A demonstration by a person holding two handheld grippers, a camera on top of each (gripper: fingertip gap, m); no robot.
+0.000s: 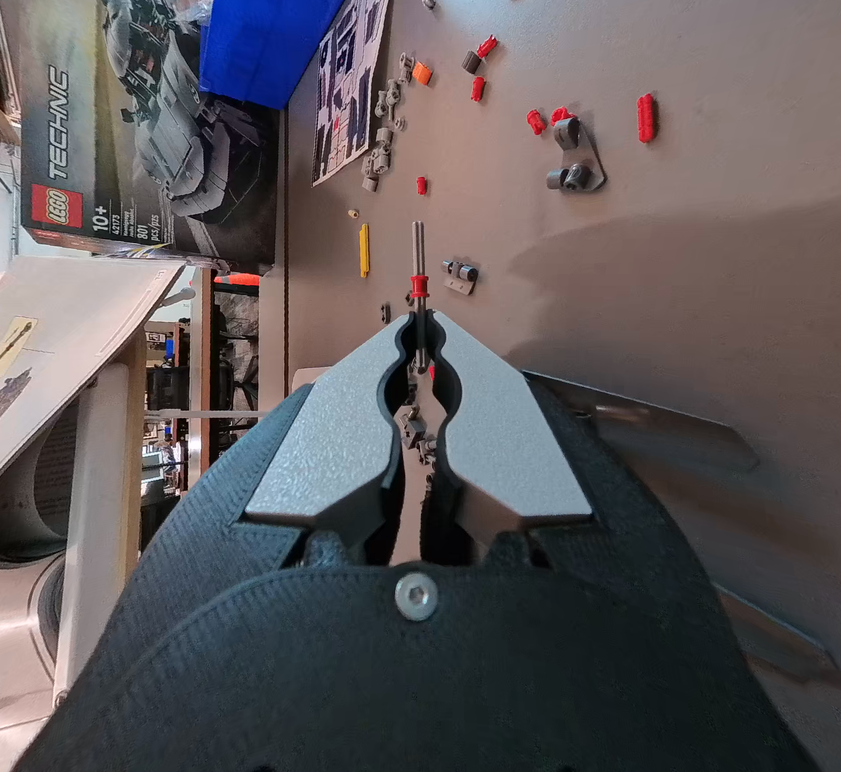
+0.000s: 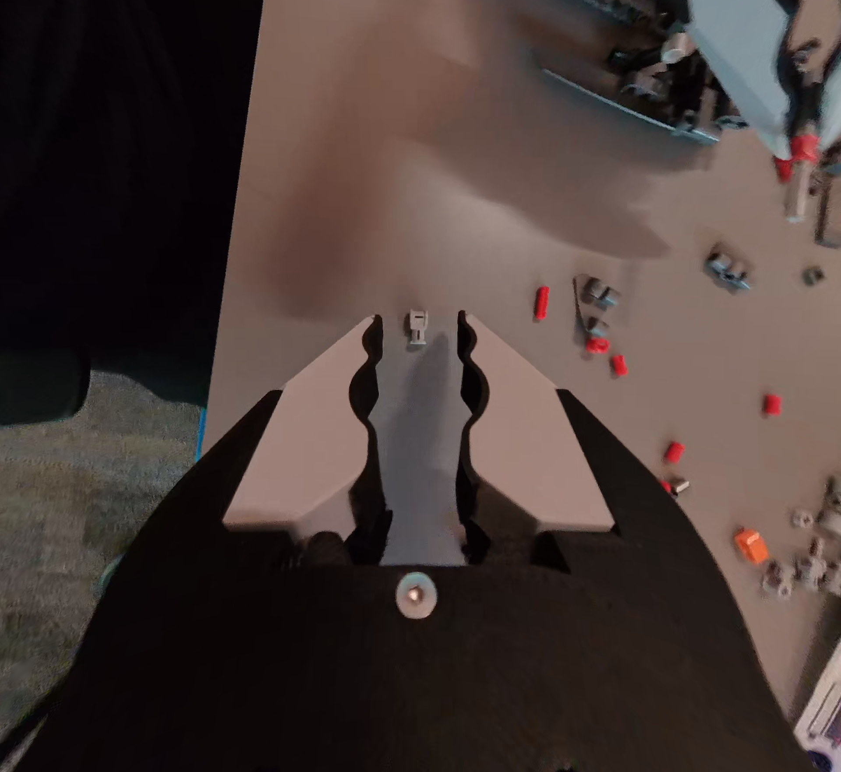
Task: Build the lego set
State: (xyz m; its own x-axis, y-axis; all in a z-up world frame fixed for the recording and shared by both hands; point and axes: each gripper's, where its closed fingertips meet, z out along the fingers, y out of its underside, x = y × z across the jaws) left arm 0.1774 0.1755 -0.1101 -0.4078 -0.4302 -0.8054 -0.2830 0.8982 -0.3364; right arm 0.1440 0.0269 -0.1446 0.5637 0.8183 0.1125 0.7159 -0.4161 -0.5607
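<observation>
**Grey Axle Clamped, Right Gripper Spread Over Small Part**

The matte grey-brown tabletop (image 1: 682, 45) filled the right of the left wrist view; a printed cardboard set box (image 1: 136, 113) stood at upper left. The left gripper (image 1: 422, 318) was clamped on a thin grey plastic axle (image 1: 418, 249) carrying a red bushing (image 1: 419, 286), at frame centre. The right gripper (image 2: 418, 318) sat spread wide, a small light-grey connector piece (image 2: 418, 326) lying between its tips. Red pins (image 1: 646, 118) lay scattered nearby.

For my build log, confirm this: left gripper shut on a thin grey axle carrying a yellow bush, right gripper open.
Wrong colour. In the left wrist view, the left gripper is shut on the thin grey axle, whose ring-shaped plastic bush is red. The right gripper is open.
</observation>
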